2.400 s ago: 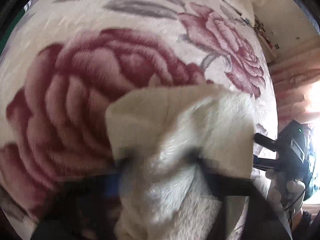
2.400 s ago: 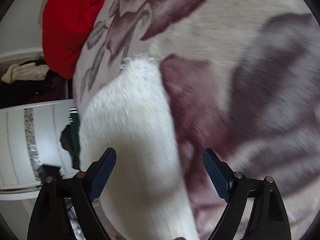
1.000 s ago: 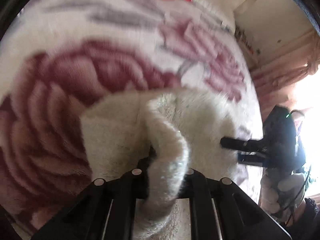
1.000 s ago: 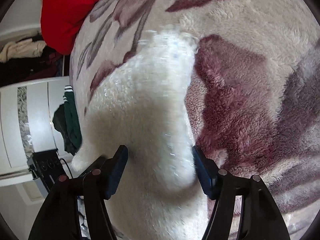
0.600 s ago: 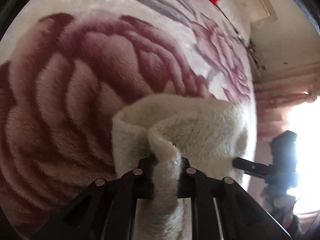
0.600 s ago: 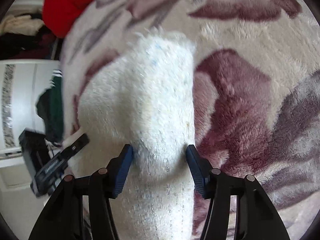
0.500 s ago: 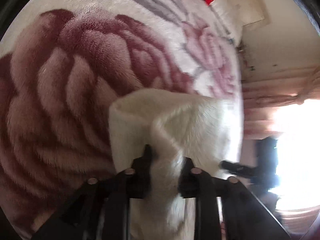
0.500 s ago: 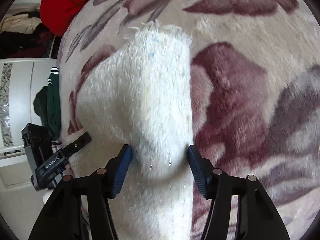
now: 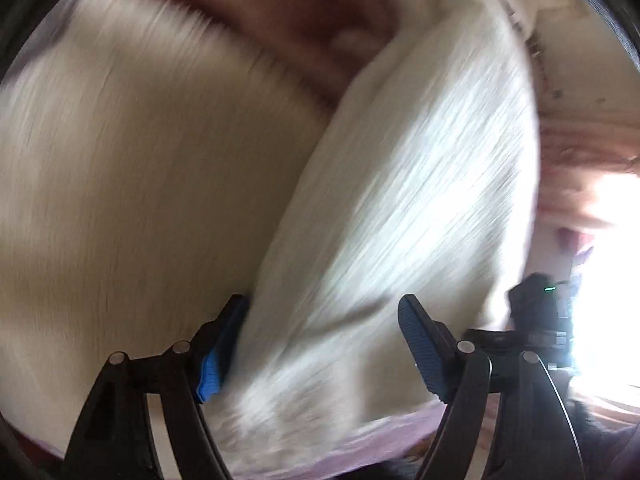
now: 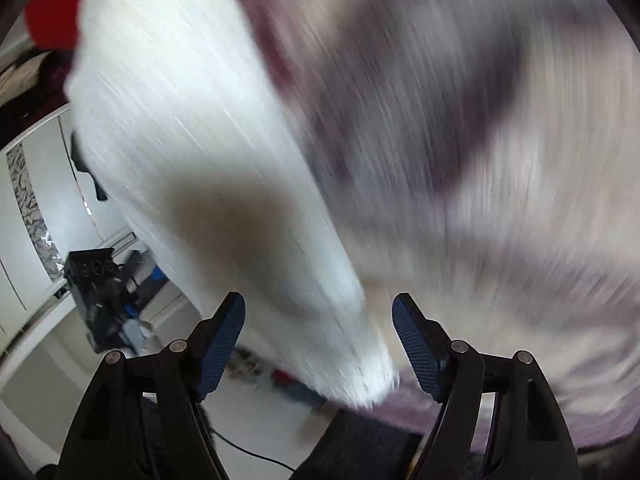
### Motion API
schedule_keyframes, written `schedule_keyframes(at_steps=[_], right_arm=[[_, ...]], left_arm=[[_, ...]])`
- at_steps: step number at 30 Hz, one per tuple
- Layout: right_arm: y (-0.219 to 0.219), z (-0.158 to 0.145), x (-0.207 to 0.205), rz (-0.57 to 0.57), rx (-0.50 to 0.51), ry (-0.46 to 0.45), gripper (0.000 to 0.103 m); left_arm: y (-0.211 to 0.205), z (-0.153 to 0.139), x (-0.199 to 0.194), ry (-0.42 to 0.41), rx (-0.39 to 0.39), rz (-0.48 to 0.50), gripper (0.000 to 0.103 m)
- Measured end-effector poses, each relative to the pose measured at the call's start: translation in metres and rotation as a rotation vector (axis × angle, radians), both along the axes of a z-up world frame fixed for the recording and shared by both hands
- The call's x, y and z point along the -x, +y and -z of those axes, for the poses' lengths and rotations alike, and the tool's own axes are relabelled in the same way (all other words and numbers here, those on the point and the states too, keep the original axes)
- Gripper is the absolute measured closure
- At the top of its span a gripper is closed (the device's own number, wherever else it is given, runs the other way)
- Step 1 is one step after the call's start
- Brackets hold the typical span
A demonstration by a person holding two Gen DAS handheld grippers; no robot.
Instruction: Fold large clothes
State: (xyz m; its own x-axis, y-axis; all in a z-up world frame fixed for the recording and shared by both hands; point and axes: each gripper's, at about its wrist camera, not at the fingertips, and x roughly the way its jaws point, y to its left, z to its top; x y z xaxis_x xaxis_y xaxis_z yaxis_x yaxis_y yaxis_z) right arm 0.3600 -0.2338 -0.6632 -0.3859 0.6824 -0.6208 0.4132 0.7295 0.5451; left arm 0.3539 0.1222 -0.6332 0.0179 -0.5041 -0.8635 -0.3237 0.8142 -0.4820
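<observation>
Left wrist view: heavily motion-blurred. One left hand-held gripper point(image 9: 320, 344) at the bottom, jaws spread wide, two blue pads point(image 9: 416, 344) showing, nothing clamped. One cream fluffy garment point(image 9: 400, 184) filling most of the frame, a fold of it lying loose in the gap between the pads and brushing the left pad. Above the garment, a patch of the dark-rose floral blanket point(image 9: 304, 12); below the garment, a pale pink strip of the same blanket. Right of the garment, the other black gripper body with one green light, against a glaring window; too blurred for detail.

Right wrist view: also smeared by motion. One right hand-held gripper point(image 10: 316, 340) with jaws wide apart, two blue pads point(image 10: 414, 340) visible, holding nothing. The cream fluffy garment point(image 10: 192, 128) running from upper left down to a rounded end just between the pads, apparently free of both. Right of the garment, the floral blanket point(image 10: 500, 160) in maroon and grey. Above-left of the garment, one red cloth point(image 10: 50, 12). Left of the garment, white wardrobe doors point(image 10: 36, 184) and one black device point(image 10: 96, 280) low down.
</observation>
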Motion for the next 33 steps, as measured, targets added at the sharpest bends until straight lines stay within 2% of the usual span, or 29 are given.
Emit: schedule_keyframes(at_steps=[1, 2, 4, 5, 6, 9, 11, 14, 17, 18, 19, 20, 21, 23, 26, 30, 33], right_arm=[[0.003, 0.005, 0.011, 0.007, -0.009, 0.003, 0.025], [0.007, 0.010, 0.023, 0.027, -0.024, 0.006, 0.026], [0.014, 0.015, 0.041, 0.062, -0.026, 0.007, 0.055], [0.018, 0.011, 0.046, 0.067, -0.018, -0.015, 0.075], [0.018, 0.002, 0.049, 0.084, -0.013, -0.043, 0.082], [0.019, -0.026, 0.056, 0.080, -0.017, -0.112, 0.085], [0.022, -0.027, 0.059, 0.040, 0.022, -0.147, 0.085], [0.030, -0.005, 0.055, 0.013, 0.087, -0.136, 0.085], [0.030, -0.005, 0.051, 0.015, 0.072, -0.136, 0.075], [0.030, -0.004, 0.050, 0.029, 0.046, -0.137, 0.066], [0.023, -0.003, 0.058, 0.030, 0.034, -0.147, 0.059], [0.019, -0.004, 0.059, 0.031, 0.033, -0.169, 0.044], [0.015, -0.004, 0.062, 0.038, 0.029, -0.181, 0.037], [0.009, 0.008, 0.071, 0.082, -0.005, -0.182, 0.037], [0.008, 0.026, 0.081, 0.184, -0.077, -0.174, 0.036], [0.012, 0.031, 0.091, 0.315, -0.130, -0.209, 0.032], [0.002, 0.029, 0.115, 0.374, -0.144, -0.229, 0.034]], left_arm=[[-0.003, 0.001, 0.010, -0.013, -0.042, -0.004, 0.035], [-0.004, -0.003, 0.020, -0.047, -0.059, -0.024, 0.062], [-0.004, -0.016, 0.030, -0.073, -0.087, -0.050, 0.083], [0.000, -0.026, 0.035, -0.094, -0.077, -0.073, 0.089], [0.004, -0.033, 0.039, -0.108, -0.073, -0.094, 0.090], [0.015, -0.041, 0.051, -0.112, -0.036, -0.138, 0.091], [0.018, -0.026, 0.056, -0.089, -0.027, -0.122, 0.091], [0.023, -0.013, 0.055, -0.079, -0.001, -0.111, 0.090], [0.036, -0.017, 0.054, -0.089, 0.111, -0.102, 0.084], [0.042, -0.018, 0.055, -0.094, 0.147, -0.102, 0.077], [0.049, -0.017, 0.057, -0.097, 0.166, -0.105, 0.058], [0.055, -0.015, 0.058, -0.105, 0.187, -0.111, 0.034], [0.066, -0.010, 0.065, -0.110, 0.216, -0.119, 0.025], [0.074, 0.008, 0.067, -0.102, 0.287, -0.122, 0.024], [0.067, 0.027, 0.060, -0.105, 0.319, -0.045, 0.024], [0.048, 0.021, 0.056, -0.157, 0.350, 0.014, 0.024], [0.033, 0.016, 0.052, -0.160, 0.326, 0.019, 0.026]])
